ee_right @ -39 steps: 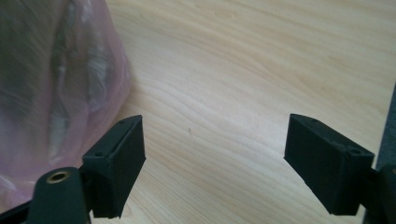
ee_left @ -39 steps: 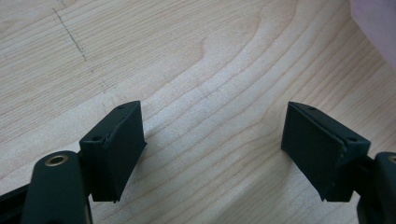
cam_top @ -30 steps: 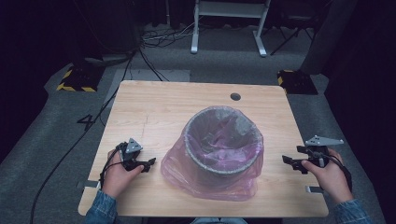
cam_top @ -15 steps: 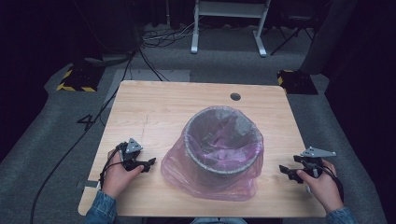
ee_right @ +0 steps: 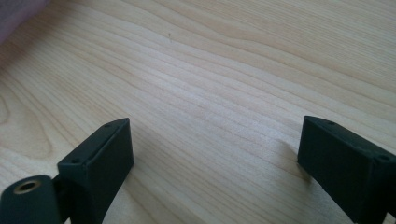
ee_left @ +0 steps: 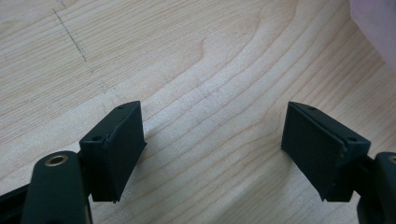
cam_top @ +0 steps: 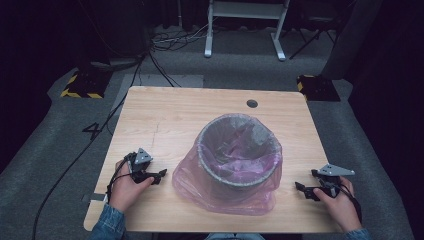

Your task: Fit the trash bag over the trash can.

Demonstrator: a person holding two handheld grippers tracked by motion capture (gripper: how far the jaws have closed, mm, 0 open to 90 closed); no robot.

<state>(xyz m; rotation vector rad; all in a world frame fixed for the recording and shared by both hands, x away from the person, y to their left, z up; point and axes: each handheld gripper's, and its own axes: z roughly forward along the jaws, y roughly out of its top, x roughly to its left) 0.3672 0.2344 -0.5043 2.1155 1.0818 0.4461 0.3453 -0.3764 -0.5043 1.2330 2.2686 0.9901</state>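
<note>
Grey bin (cam_top: 239, 150) lined with pink bag (cam_top: 225, 192): centre of bench (cam_top: 170, 120). Left gripper (cam_top: 159, 176) and right gripper (cam_top: 301, 189): resting either side on the bench, jaws wide, empty.

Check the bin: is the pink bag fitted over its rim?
Fitted: the pink bag lines the upright bin, folded over its rim and draped down to the table.

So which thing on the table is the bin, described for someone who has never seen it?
On the wooden table, look just right of centre, between the two hands. The bin is a round grey bucket lined with a translucent pink bag that spills over its rim onto the tabletop.
</note>
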